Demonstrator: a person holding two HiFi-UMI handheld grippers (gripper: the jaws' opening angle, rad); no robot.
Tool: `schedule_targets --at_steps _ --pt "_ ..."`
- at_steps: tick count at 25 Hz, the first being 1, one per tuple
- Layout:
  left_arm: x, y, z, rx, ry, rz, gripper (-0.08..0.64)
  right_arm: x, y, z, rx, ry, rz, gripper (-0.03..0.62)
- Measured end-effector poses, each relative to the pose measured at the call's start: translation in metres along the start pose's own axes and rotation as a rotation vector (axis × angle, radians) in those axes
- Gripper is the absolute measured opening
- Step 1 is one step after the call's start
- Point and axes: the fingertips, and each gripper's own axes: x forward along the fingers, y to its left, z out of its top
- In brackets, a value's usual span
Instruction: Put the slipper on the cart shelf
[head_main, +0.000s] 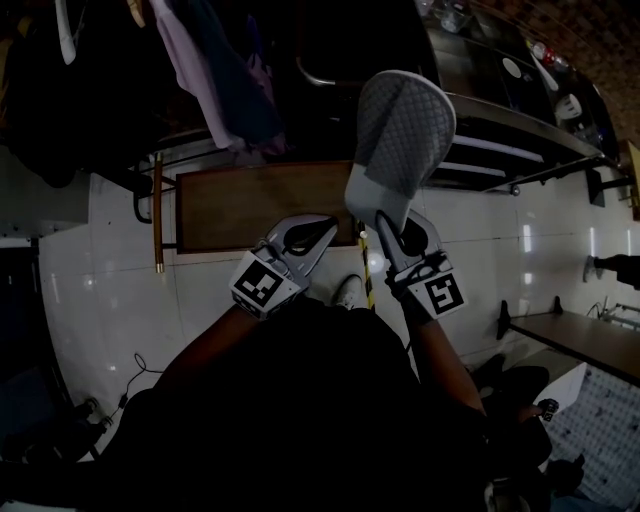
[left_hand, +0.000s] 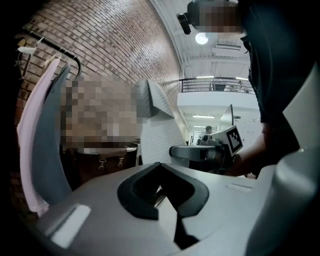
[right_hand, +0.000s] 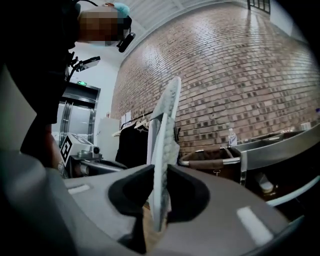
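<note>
**Slipper clamped in right tool, clear of the cart**

Brick wall fills the background of the right gripper view, top to right. Pale glossy tiled floor spans the left and middle of the head view.

Steel cart runs along the upper right of the head view, its shelves stacked as long flat tiers. In the right gripper view its rim shows at the right edge. A brown bin with a pale frame stands centre frame, just left of the cart. Garments hang from a rail at the upper left, above the bin.

Slipper: grey, quilted, pale edge. It sits upper centre in the head view, held up in the air and standing straight out of the right tool, with its far end overlapping the cart's left end in the picture. It rests on no shelf. In the right gripper view it stands edge-on between the dark pads, which press on it from both sides.

Left tool is just left of the right one, apart from the slipper. Its jaws are together with nothing between them.

Square-marker cubes are at lower centre, one per tool.
</note>
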Motion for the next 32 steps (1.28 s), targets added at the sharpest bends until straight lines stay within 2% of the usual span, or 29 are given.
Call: schedule_targets --at_steps 3,7,12,20,24,28,32 --pt "0.006 -0.005 0.008 0.027 -0.018 -0.010 0.000 -0.005 -0.004 0.000 0.013 0.003 -0.005 0.066" --pt "0.009 -0.004 0.015 0.016 -0.065 -0.027 0.000 -0.009 -0.008 -0.002 0.022 0.009 -0.007 0.066" --pt "0.010 0.002 0.010 0.014 -0.051 -0.015 0.000 -0.012 -0.011 -0.006 0.042 0.019 -0.019 0.066" --pt "0.013 0.001 0.008 0.000 -0.057 -0.054 0.001 -0.017 -0.012 -0.017 0.078 0.036 -0.052 0.066" --pt "0.022 0.003 0.000 0.007 -0.034 -0.106 0.000 -0.026 -0.021 -0.024 0.120 0.041 -0.115 0.066" --pt "0.037 -0.003 0.000 0.033 -0.026 -0.198 0.000 -0.044 -0.033 -0.036 0.137 0.041 -0.211 0.066" --pt "0.057 -0.015 0.007 0.036 -0.029 -0.295 0.001 -0.064 -0.046 -0.045 0.199 0.034 -0.321 0.066"
